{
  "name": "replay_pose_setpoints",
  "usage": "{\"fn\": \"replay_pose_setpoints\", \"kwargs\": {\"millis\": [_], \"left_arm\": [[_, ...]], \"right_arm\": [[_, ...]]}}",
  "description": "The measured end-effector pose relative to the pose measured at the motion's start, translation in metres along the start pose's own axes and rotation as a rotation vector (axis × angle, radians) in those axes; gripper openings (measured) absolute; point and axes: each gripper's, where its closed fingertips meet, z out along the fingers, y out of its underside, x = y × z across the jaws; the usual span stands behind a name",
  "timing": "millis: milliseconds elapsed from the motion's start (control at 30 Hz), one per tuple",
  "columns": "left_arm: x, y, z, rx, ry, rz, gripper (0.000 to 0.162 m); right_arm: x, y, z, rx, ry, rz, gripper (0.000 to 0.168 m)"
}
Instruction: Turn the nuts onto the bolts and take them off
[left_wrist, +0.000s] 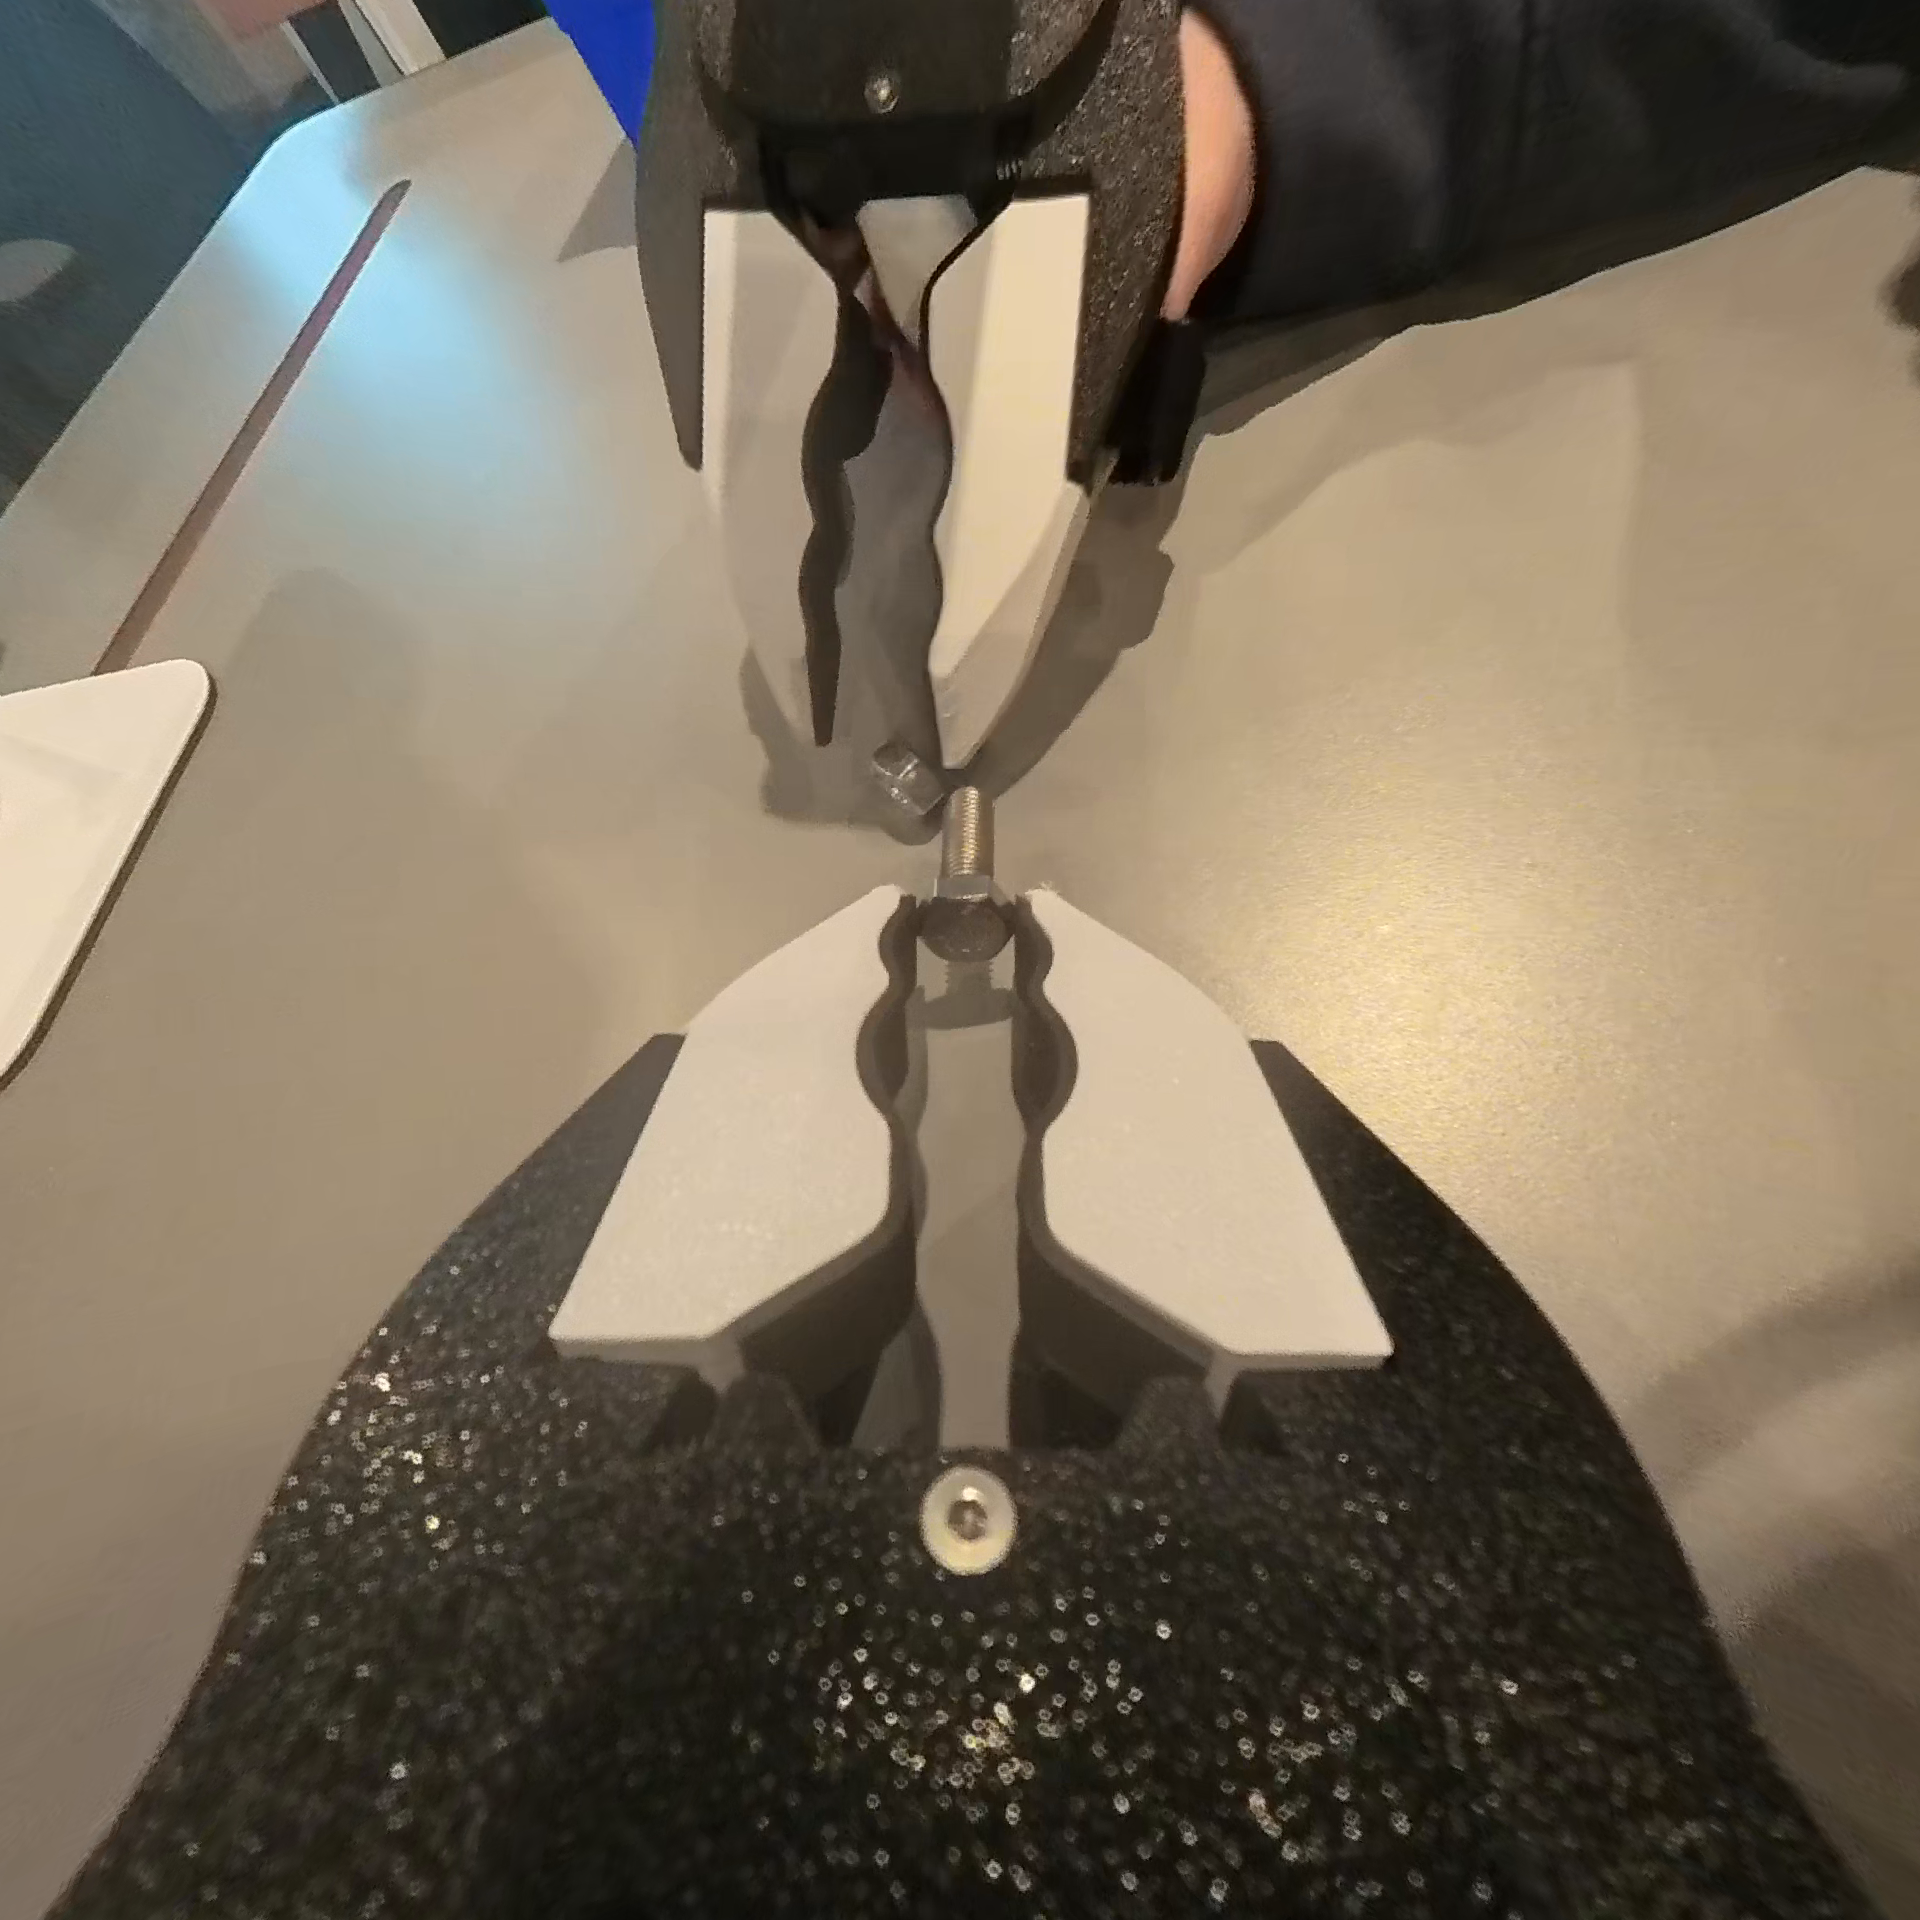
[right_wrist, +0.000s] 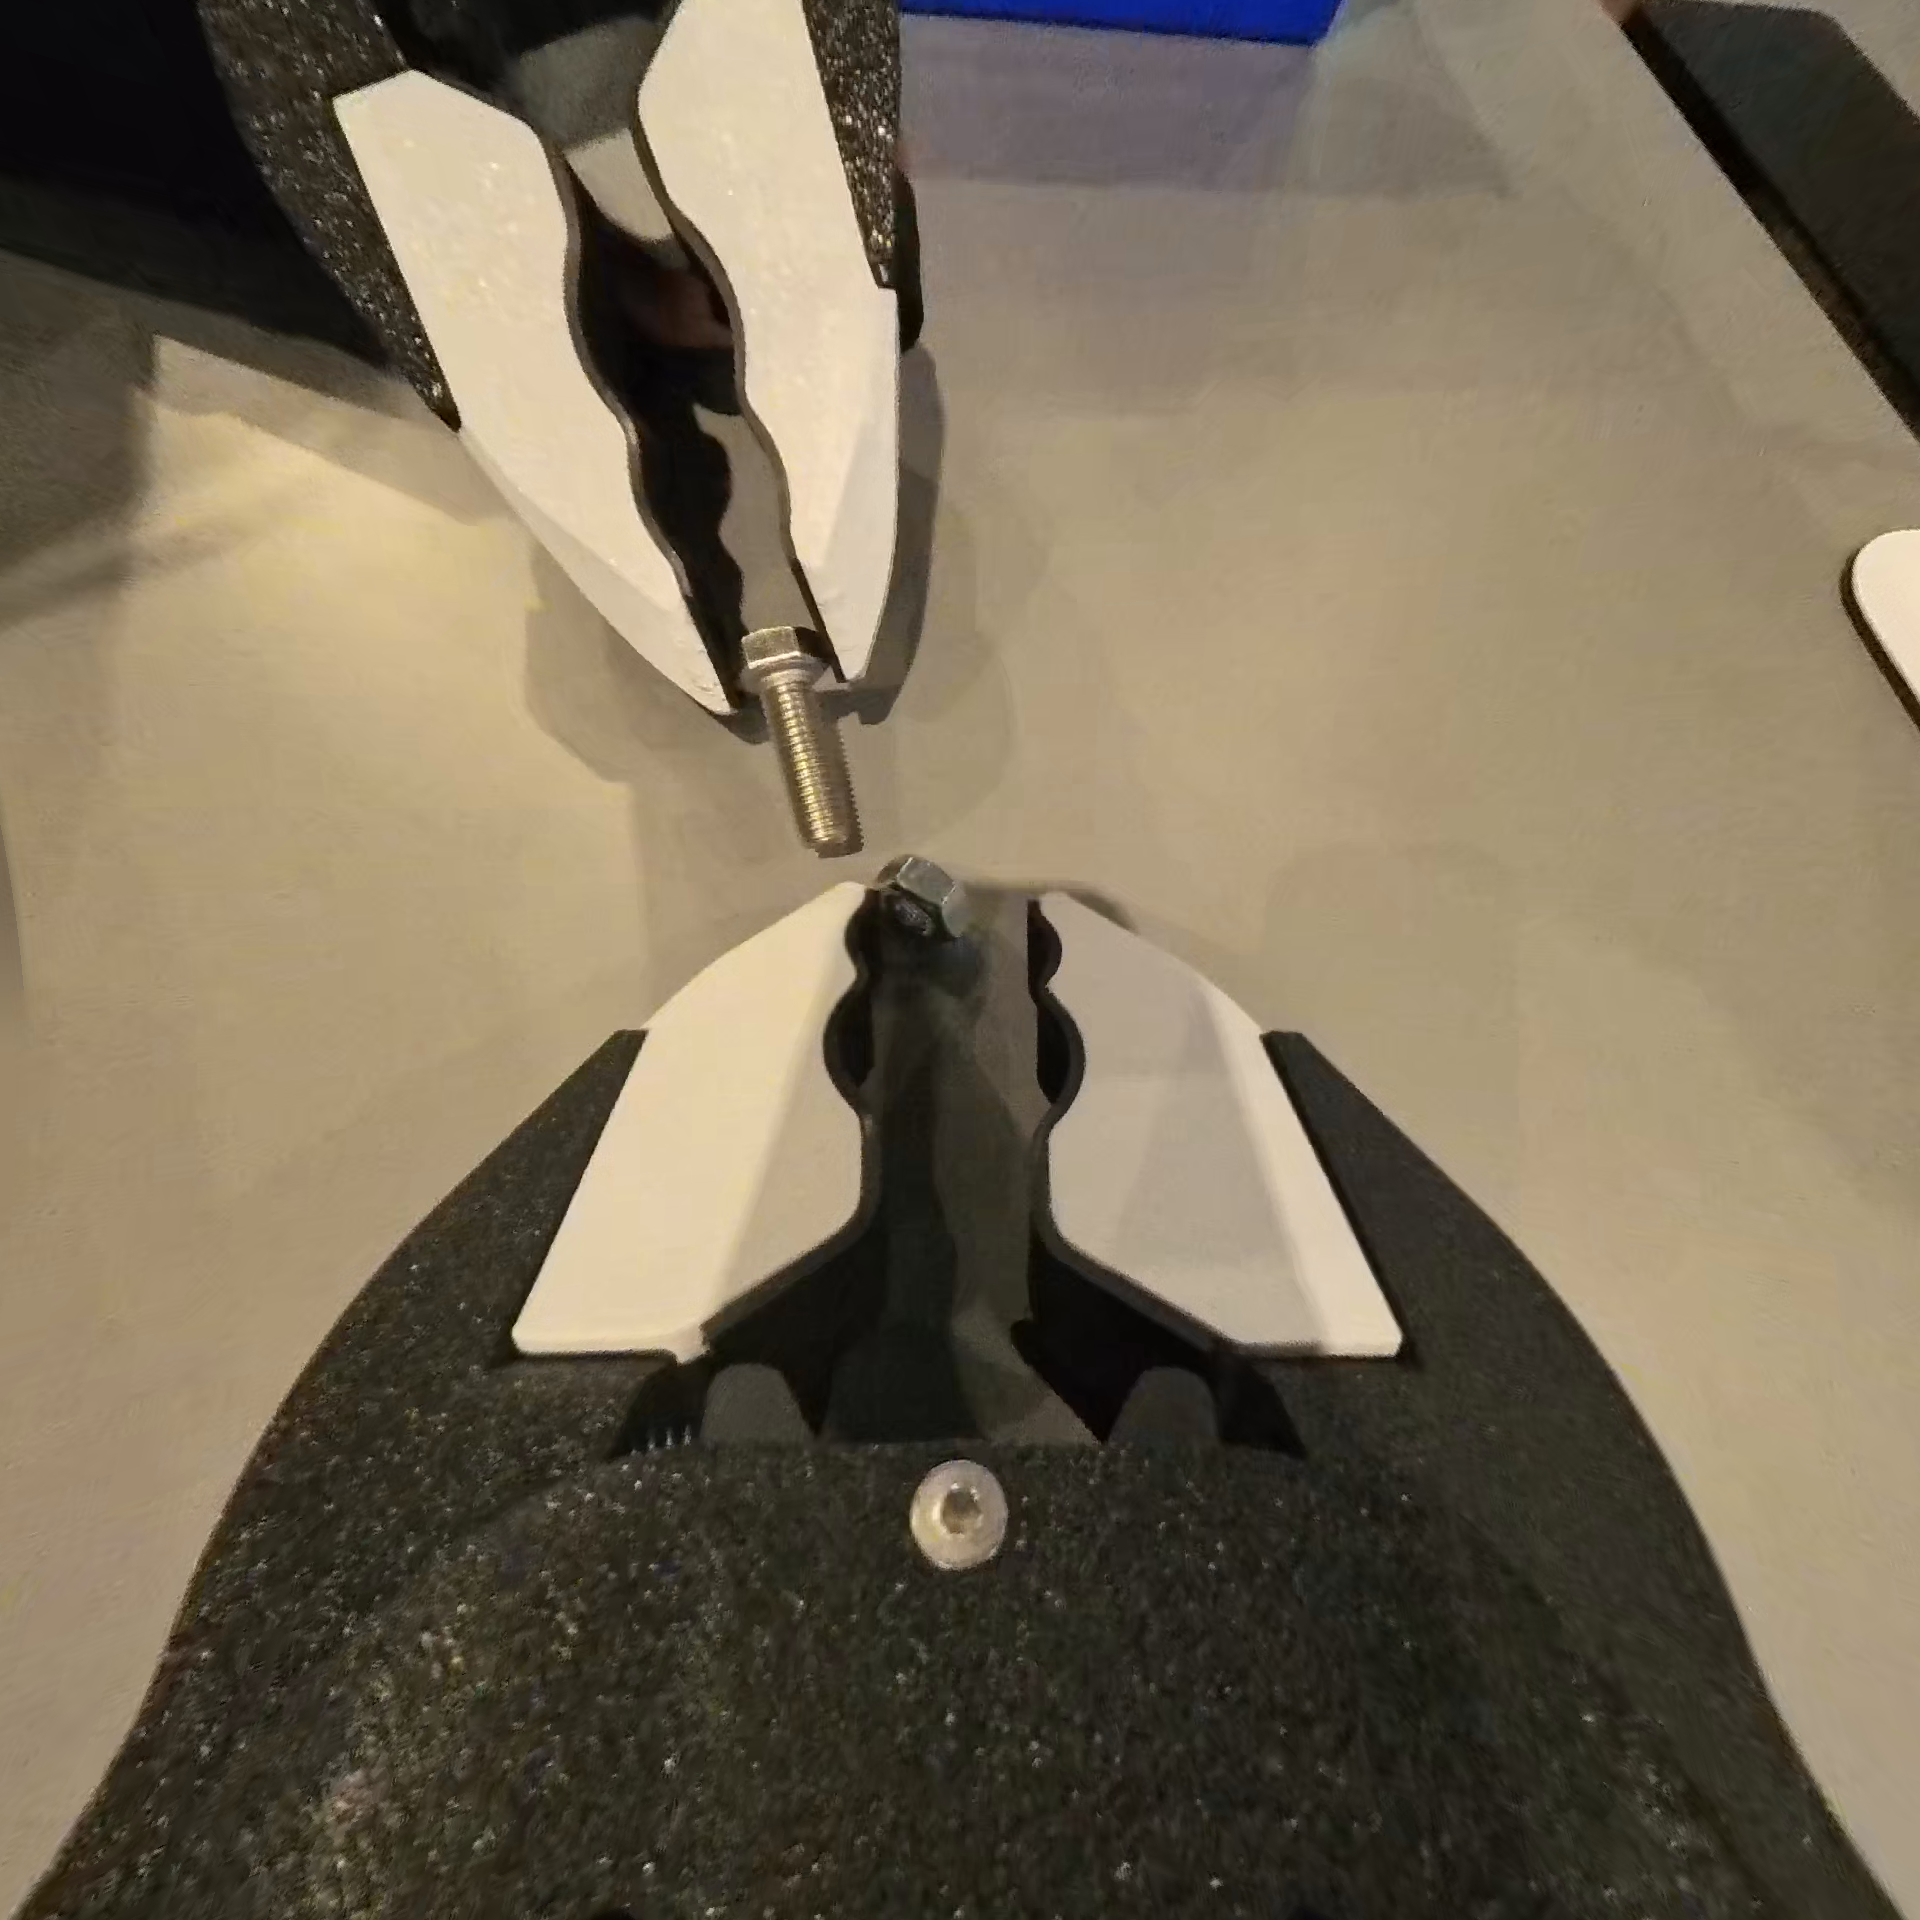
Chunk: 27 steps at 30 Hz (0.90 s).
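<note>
Left wrist view: bolt (left_wrist: 962, 850) pinched by its hex head at the tips of the left gripper (left_wrist: 964, 902), threaded shank pointing straight out toward the other tool. Nut (left_wrist: 902, 781) sits at the tips of the right gripper (left_wrist: 894, 753), just beside the shank end and slightly off to one side — not on the thread. Right wrist view agrees: nut (right_wrist: 921, 900) nipped against one fingertip of the right gripper (right_wrist: 940, 896), the other finger looks to stand a little off it, so the hold seems marginal. Bolt (right_wrist: 810, 750) tip hangs just short of the nut and offset from its bore; left gripper (right_wrist: 790, 681) fingers pressed in on the head.

Step, as I read it: lining up to start the nut on the bolt — no thread engaged yet. Next move calls for bringing the nut's hole coaxial with the shank, squaring its face, then light push plus rotation. Risks: cross-threading, or the nut slipping out of that thin grip.

Both parts are held above the table (left_wrist: 1455, 831), a plain matte grey top. White tray (left_wrist: 94, 810) corner at its edge, same tray (right_wrist: 1886, 613) in the right view. Dark sleeve (left_wrist: 1558, 156) behind the right tool. Something blue (right_wrist: 1112, 16) at the far end; room otherwise dim, little to make out.
</note>
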Motion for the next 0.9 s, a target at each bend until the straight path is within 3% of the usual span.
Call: {"fn": "replay_pose_setpoints", "kwargs": {"millis": [33, 400, 533, 900], "left_arm": [[0.000, 0.000, 0.000, 0.000, 0.001, -0.001, 0.017], [0.000, 0.000, 0.000, -0.002, 0.007, -0.004, 0.017], [0.000, 0.000, 0.000, -0.002, 0.009, -0.006, 0.017], [0.001, 0.000, -0.001, 0.001, 0.003, 0.003, 0.017]], "right_arm": [[0.000, 0.000, 0.000, 0.000, -0.002, -0.001, 0.026], [-0.009, -0.002, 0.005, -0.008, -0.074, -0.002, 0.034], [-0.013, -0.003, 0.005, -0.008, -0.102, -0.010, 0.017], [-0.003, -0.003, -0.003, 0.012, 0.031, -0.065, 0.008]]}}
